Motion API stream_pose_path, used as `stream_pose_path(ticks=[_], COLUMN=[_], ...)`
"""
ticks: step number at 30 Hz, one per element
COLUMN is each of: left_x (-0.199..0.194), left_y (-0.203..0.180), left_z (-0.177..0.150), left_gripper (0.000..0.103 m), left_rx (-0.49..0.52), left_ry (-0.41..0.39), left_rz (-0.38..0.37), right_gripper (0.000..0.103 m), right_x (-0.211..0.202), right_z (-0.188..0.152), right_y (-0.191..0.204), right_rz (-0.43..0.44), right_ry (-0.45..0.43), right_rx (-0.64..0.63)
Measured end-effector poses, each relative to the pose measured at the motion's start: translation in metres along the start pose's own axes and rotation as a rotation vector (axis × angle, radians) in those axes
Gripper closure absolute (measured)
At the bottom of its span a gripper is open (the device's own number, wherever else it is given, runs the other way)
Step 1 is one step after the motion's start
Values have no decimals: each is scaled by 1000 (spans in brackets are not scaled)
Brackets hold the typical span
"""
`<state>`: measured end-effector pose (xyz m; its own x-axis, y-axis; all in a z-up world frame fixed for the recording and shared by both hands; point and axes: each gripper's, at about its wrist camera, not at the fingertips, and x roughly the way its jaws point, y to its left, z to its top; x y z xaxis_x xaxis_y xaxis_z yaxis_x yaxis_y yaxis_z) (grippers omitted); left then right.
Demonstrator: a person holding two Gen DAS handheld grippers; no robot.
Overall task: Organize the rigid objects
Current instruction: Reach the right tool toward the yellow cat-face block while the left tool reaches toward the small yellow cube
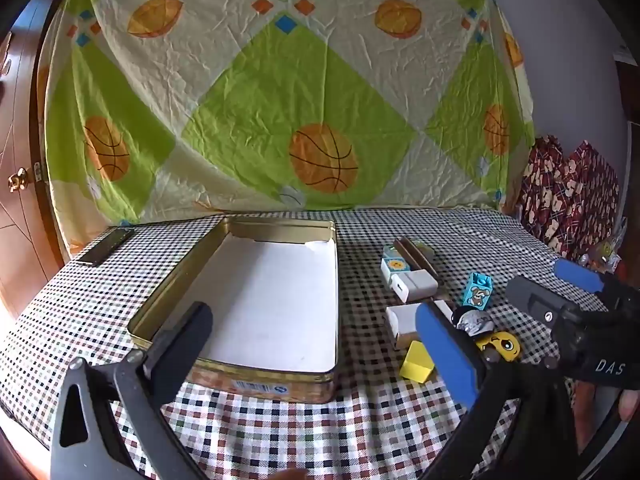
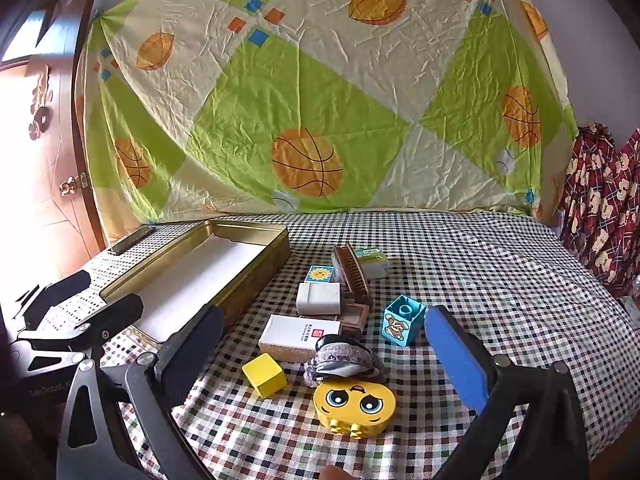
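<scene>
Right gripper [image 2: 324, 354] nearest the lens, spread wide, nothing between the fingers, hovered above the cluster of small items. Left gripper [image 1: 316, 344] likewise wide open and empty, hung over the near end of the gold tin [image 1: 168, 292]; black finger [image 1: 180, 344] over the tin's near-left corner, blue-padded finger [image 1: 446, 354] out past its right wall.

Tin sat open on the checked bench cloth [image 2: 480, 280], white liner inside, no items in it. All loose pieces lay on the cloth to the tin's right:
- yellow emoji-face block [image 2: 354, 406], closest, face up
- grey-and-black crumpled item [image 2: 344, 358] just behind it, touching; couldn't identify
- yellow cube [image 2: 265, 374] left of those, apart
- white box with red mark [image 2: 298, 338] behind the cube
- smaller white box [image 2: 319, 298] behind that
- blue block with cartoon dog [image 2: 402, 326], standing alone to the right
- sun-print tile [image 2: 319, 274], brown ribbed piece [image 2: 354, 276] tilted on edge, pale green box [image 2: 372, 260] at the back

Dark flat bar [image 1: 106, 246] near the far-left bench corner, well apart from the rest. Basketball-print sheet [image 1: 280, 100] hung behind.
</scene>
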<state>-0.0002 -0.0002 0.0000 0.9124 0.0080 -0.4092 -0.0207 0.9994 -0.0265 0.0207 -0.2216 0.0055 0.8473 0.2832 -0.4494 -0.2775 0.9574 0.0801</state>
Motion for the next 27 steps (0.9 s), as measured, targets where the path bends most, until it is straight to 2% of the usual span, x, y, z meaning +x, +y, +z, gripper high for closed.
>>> stream_pose_path(ticks=[4,5,27], left_x=[-4,-1,7], left_y=[-2,2,-4], left_z=[-1,0,-5], left_gripper=[0,0,0], left_rx=[15,-17,14], left_ry=[-17,11,15], left_rz=[45,9,23], right_gripper=[0,0,0], right_x=[0,-1,-5], right_z=[-2,-3,-4], right_y=[0,-1,-4], right_rz=[5,6,21], right_ry=[0,-6,11], right_rx=[1,9,27])
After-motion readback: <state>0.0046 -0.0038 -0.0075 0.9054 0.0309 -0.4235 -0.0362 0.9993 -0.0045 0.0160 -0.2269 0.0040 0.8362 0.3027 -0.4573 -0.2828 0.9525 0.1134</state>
